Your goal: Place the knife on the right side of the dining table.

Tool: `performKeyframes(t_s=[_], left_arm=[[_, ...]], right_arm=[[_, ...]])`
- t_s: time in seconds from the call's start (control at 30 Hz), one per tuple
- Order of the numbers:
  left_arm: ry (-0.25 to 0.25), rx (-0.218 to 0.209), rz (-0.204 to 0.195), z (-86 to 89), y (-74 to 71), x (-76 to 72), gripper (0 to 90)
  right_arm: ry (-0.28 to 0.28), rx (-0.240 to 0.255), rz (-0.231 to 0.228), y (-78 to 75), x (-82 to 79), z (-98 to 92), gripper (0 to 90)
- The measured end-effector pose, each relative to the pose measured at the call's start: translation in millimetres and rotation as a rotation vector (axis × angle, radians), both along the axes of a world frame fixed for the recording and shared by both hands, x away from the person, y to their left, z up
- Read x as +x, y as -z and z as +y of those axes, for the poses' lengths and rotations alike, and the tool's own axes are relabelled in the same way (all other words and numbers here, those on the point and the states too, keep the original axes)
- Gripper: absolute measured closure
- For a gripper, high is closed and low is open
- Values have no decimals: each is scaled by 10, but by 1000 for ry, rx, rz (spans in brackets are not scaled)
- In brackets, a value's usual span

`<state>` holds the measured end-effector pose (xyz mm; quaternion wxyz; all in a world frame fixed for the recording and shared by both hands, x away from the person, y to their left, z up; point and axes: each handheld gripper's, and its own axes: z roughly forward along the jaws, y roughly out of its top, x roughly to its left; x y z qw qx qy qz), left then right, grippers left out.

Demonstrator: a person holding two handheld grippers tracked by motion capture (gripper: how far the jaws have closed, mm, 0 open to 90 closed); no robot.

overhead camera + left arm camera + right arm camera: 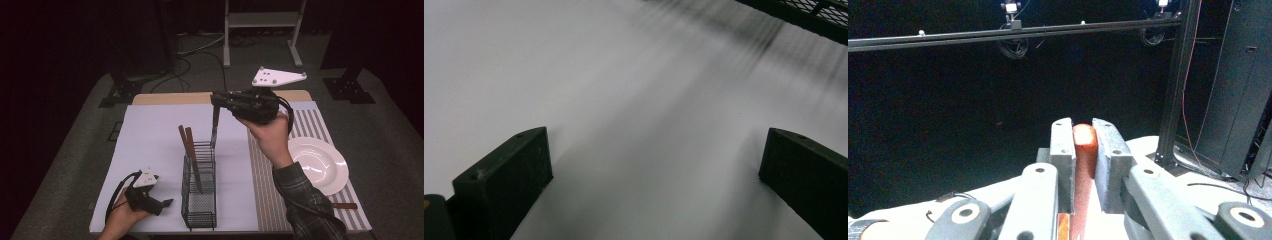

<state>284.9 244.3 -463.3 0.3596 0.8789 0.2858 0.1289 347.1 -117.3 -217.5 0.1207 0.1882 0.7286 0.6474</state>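
My right gripper [216, 101] is shut on the red-brown handle [1084, 145] of a utensil. Its dark metal part [215, 129] hangs straight down, with the lower end at the top of the far end of the black wire caddy [200, 200]. Two more wooden-handled utensils [187, 142] lean in the caddy's far compartment. My left gripper [167, 202] lies low over the white mat [150, 145], just left of the caddy's near end. In the left gripper view this gripper [654, 175] is open, with bare mat between its jaws.
A white plate [320, 165] sits on the striped placemat [265, 200] at the right. A wooden-handled utensil [345, 205] lies near that mat's front edge. Beyond the table stand a metal frame [260, 20] and dark stands on the floor.
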Motion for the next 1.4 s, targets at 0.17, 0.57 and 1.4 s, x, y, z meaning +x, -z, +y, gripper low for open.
performKeyframes(t_s=[0.17, 0.57, 1.4], left_arm=[[-1, 0, 0, 0, 0, 0, 0], [0, 0, 0, 0, 0, 0, 0], [-2, -4, 0, -2, 1, -2, 0]], right_arm=[[12, -3, -3, 1, 3, -50, 801], [60, -15, 8, 80, 43, -224, 801], [225, -7, 62, 393, 297, -756, 800]])
